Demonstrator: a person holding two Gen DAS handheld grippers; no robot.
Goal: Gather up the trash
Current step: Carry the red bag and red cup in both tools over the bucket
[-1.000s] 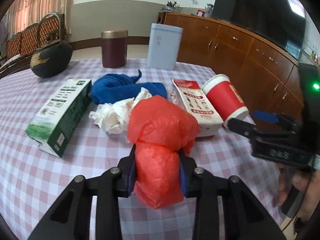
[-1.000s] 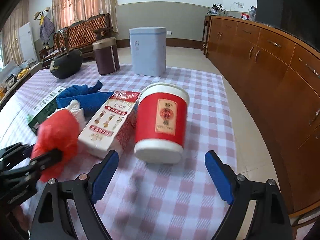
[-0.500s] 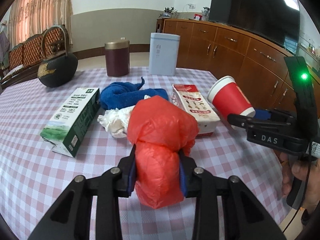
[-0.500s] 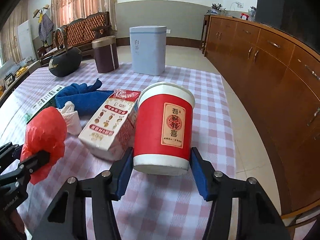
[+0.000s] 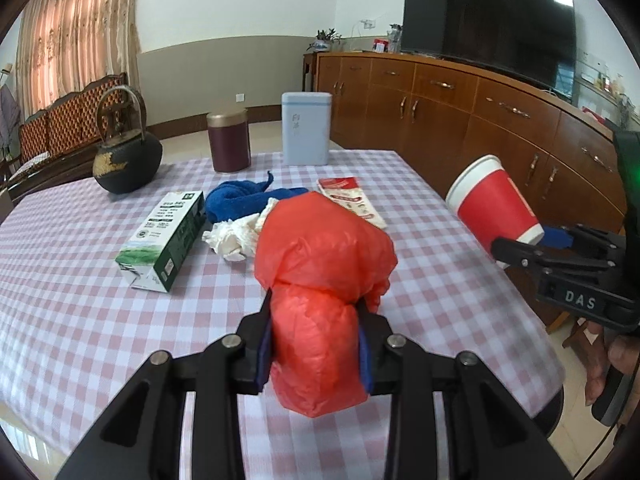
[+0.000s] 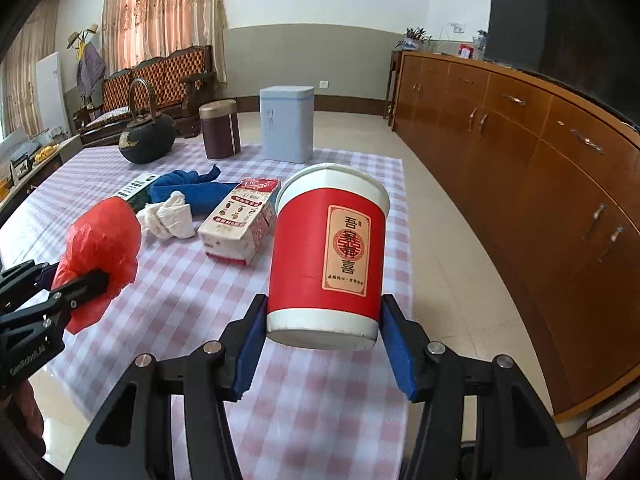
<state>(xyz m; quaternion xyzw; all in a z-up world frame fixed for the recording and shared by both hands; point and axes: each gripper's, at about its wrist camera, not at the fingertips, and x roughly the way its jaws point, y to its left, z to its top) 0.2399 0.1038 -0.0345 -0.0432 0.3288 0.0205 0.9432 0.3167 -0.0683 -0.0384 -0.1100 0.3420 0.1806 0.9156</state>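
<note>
A: Trash first: you've got a crumpled red plastic bag (image 5: pixel 324 280) clamped in your left gripper (image 5: pixel 315 354), pads pressed into its lower lobe, rest bulging out above the fingertips. It's off the table.

B: And the right?

A: Right gripper (image 6: pixel 323 330) is closed on a red paper cup (image 6: pixel 328 256), white rim & white base band, gold label w/ red characters. Blue pads (image 6: pixel 394 340) grip it at the base band, both sides touching.

B: Which way does the cup point?

A: Long axis runs away from your gripper, mouth end far, base toward you. From the left wrist view it's tilted, mouth up and toward the table, lifted clear of the cloth at the table's right edge. Bag has no clear axis, roughly two lumps stacked along the fingers.

B: What's still on the table?

A: On the pink-checked tablecloth (image 5: pixel 80 288): white crumpled tissue (image 5: pixel 234 236), green-and-white carton (image 5: pixel 164 240) lying on its side, red-and-white carton (image 6: pixel 240 224) also lying down, blue towel (image 5: pixel 248 200) behind the tissue. Further back, a black iron kettle (image 5: pixel 126 160), a maroon canister (image 5: pixel 229 140) & a light blue tin (image 5: pixel 306 128). Wood sideboard (image 6: pixel 540 152) w/ a TV (image 5: pixel 488 24) runs along the right. Nothing sits betw. your two grippers.
</note>
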